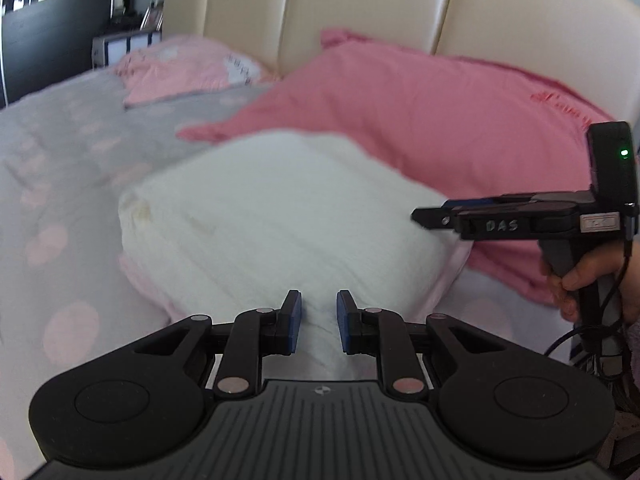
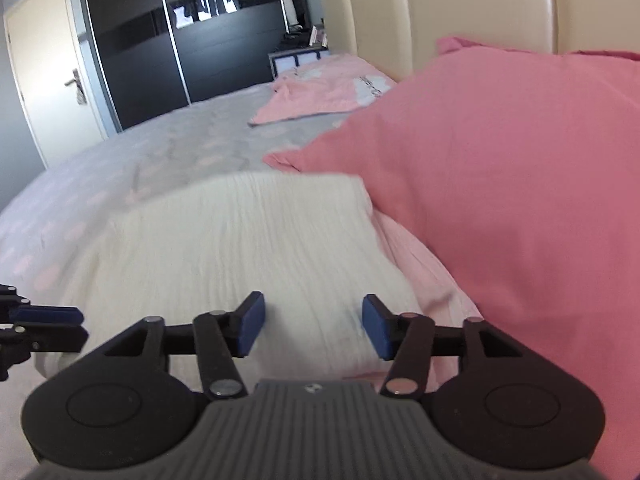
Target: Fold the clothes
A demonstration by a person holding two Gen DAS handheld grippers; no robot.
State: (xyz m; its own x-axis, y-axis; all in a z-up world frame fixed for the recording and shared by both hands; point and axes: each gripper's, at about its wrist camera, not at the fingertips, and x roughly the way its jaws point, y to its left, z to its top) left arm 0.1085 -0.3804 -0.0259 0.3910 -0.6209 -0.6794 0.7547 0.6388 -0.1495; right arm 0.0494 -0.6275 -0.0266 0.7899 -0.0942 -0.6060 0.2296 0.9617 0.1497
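Left gripper [image 1: 319, 322]: level over white folded cloth's [image 1: 276, 216] near edge, narrowly parted, empty
Right gripper [image 2: 313, 326]: level, spread wide above it

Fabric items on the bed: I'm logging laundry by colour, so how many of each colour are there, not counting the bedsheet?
White: 1, the folded white cloth.
Deep pink: 1, the large pink pillow.
Pale pink: 2, the pale pink garment near the headboard and the pale pink layer under the white cloth.
Total: 4

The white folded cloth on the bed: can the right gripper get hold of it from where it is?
Probably yes: the right gripper hangs open just over the white cloth, with nothing between them.
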